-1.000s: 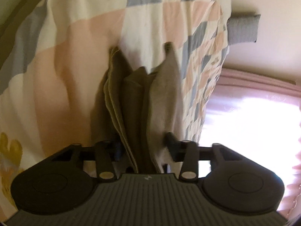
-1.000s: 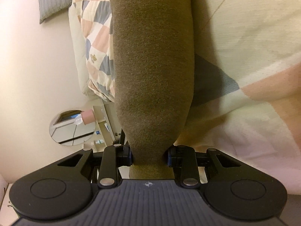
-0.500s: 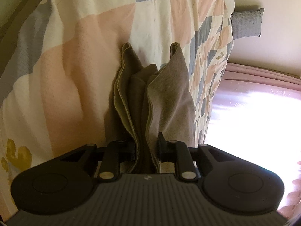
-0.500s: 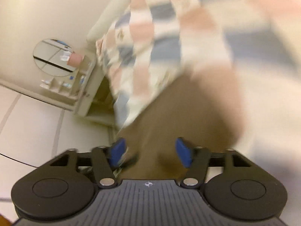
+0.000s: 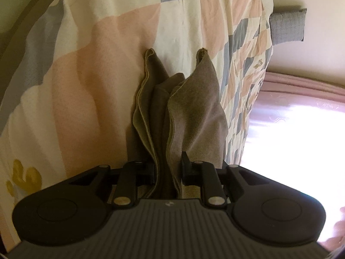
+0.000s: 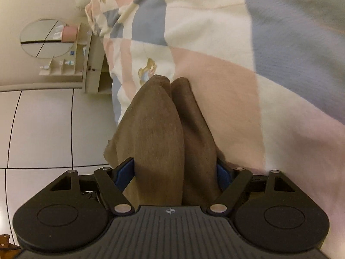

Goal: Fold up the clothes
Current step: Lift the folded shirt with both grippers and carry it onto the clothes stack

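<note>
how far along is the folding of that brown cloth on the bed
Done: the brown cloth is already gathered into several layers, edges showing in the left wrist view. In hand: the left tool is shut on those layers; the right tool has its fingers wide apart around a thick bunch. Left: laying it flat on the patchwork quilt and squaring it.

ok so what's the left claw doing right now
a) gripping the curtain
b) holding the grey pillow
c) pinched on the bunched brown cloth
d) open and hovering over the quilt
c: the left claw has its fingers closed in on the gathered folds of the brown cloth, which stands up between them in front of the patchwork quilt; the grey pillow sits far off, untouched.
</note>
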`<state>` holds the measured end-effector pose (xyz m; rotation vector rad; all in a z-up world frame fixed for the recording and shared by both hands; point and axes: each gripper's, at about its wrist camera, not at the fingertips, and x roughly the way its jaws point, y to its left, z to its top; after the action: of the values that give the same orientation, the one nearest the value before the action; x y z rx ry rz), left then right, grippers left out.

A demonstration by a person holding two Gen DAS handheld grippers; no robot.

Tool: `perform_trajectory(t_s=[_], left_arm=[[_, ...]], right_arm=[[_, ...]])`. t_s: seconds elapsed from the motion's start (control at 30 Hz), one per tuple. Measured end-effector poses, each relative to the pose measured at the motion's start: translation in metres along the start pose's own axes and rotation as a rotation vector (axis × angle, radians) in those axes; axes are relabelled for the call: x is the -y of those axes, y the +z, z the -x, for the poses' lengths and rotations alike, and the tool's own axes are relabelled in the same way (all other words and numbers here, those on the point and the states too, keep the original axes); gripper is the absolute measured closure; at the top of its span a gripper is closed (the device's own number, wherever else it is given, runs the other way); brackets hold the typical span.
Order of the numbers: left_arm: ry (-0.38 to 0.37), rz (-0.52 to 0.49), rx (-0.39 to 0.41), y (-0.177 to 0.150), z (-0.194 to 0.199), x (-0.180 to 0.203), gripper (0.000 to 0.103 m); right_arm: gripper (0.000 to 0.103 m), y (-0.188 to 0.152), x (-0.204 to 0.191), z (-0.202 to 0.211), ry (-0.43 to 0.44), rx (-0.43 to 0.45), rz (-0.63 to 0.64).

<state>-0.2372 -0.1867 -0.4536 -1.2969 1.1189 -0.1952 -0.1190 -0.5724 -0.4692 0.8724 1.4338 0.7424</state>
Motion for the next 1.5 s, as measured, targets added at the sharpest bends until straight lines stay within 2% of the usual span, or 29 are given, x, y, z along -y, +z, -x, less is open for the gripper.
perform_trajectory(t_s=[0.07,0.13,0.23,0.37,0.5,0.67,0.7,0.8,0.9,1.03,1.23,1.33,1.4,1.5], left_arm=[[0.015,-0.028,-0.020,0.003,0.002,0.004,0.087],[0.040,-0.081,-0.044,0.007,0.006,0.015,0.088],[0.079,-0.195,-0.093,0.014,0.014,0.043,0.088],[0.121,-0.349,-0.215,0.026,0.011,0.079,0.088],[0.142,-0.500,-0.384,0.021,-0.012,0.123,0.089],[0.168,-0.688,-0.596,0.015,-0.040,0.179,0.089],[0.157,-0.738,-0.651,0.000,-0.048,0.197,0.089],[0.116,-0.892,-0.821,-0.054,-0.073,0.251,0.089],[0.065,-1.034,-1.002,-0.136,-0.102,0.296,0.089],[-0.038,-1.174,-1.249,-0.286,-0.117,0.323,0.089],[-0.224,-1.309,-1.592,-0.536,-0.111,0.346,0.089],[-0.282,-1.366,-1.710,-0.640,-0.101,0.346,0.089],[-0.313,-1.407,-1.783,-0.706,-0.093,0.343,0.088],[-0.296,-1.446,-1.814,-0.749,-0.101,0.328,0.088]], right_arm=[[0.043,0.002,-0.003,-0.008,-0.004,-0.017,0.008],[0.059,-0.005,-0.008,-0.007,-0.004,0.003,0.008],[0.066,-0.028,-0.017,0.005,-0.008,0.088,0.000],[0.067,-0.084,-0.031,0.021,0.045,0.245,-0.080],[0.067,-0.154,-0.020,0.020,0.103,0.419,-0.254],[0.067,-0.246,-0.034,0.017,0.173,0.702,-0.460],[0.067,-0.267,-0.043,0.021,0.189,0.770,-0.489],[0.067,-0.340,-0.071,0.033,0.230,0.996,-0.584],[0.067,-0.416,-0.093,0.047,0.264,1.226,-0.673],[0.067,-0.524,-0.120,0.066,0.276,1.538,-0.781],[0.067,-0.675,-0.165,0.101,0.187,2.026,-0.869],[0.067,-0.733,-0.184,0.115,0.128,2.255,-0.915],[0.067,-0.758,-0.186,0.120,0.120,2.376,-0.948],[0.067,-0.793,-0.182,0.130,0.128,2.542,-0.994]])
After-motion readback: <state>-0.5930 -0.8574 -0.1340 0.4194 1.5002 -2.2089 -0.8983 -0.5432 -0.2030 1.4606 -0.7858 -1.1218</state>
